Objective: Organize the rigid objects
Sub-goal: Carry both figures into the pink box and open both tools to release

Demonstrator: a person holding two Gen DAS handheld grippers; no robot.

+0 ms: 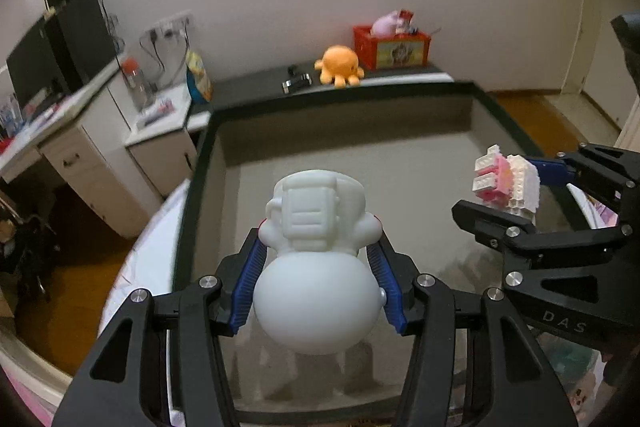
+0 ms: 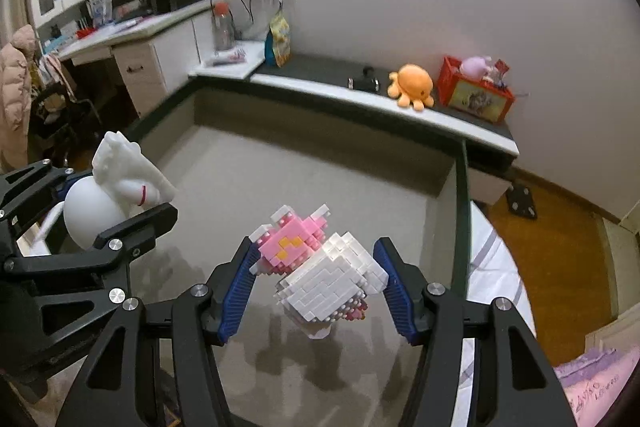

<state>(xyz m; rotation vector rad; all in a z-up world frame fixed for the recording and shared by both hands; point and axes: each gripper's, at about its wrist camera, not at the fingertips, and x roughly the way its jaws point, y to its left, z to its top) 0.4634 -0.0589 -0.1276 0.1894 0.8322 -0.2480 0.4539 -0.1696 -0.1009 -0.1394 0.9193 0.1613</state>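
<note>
Left wrist view: a white astronaut figure (image 1: 316,259) is held in the left gripper (image 1: 316,283). The blue pads (image 1: 250,287) are pressed against its sides at the narrow waist between the smooth round helmet and the backpack. The figure is carried above the grey floor of a large dark-rimmed bin (image 1: 192,187), clear of the bottom, with its shadow cast below. To the right, the right gripper (image 1: 516,187) is seen holding a pink-and-white brick model (image 1: 506,183) over the same bin. An orange octopus plush (image 1: 339,65) and a red crate (image 1: 390,47) are noted on the ledge behind, apart from the work.

Right wrist view: the brick model (image 2: 320,267) is clamped between the pads of the right gripper (image 2: 318,287) at about half span, tilted, above the bin (image 2: 462,211) floor. The left gripper (image 2: 80,215) with the astronaut figure (image 2: 108,191) is seen at the left edge.

Assessment: the astronaut figure is judged to be hard, hollow and light, with a slippery rounded helmet; the waist is considered the safer place for a hold, as the dome would tend to squeeze out of the pads. The brick model is judged stiff yet fragile, liable to shed pieces under pressure or a drop; the solid white block is preferred over the protruding pink parts. A low, gentle set-down is advised for both.
</note>
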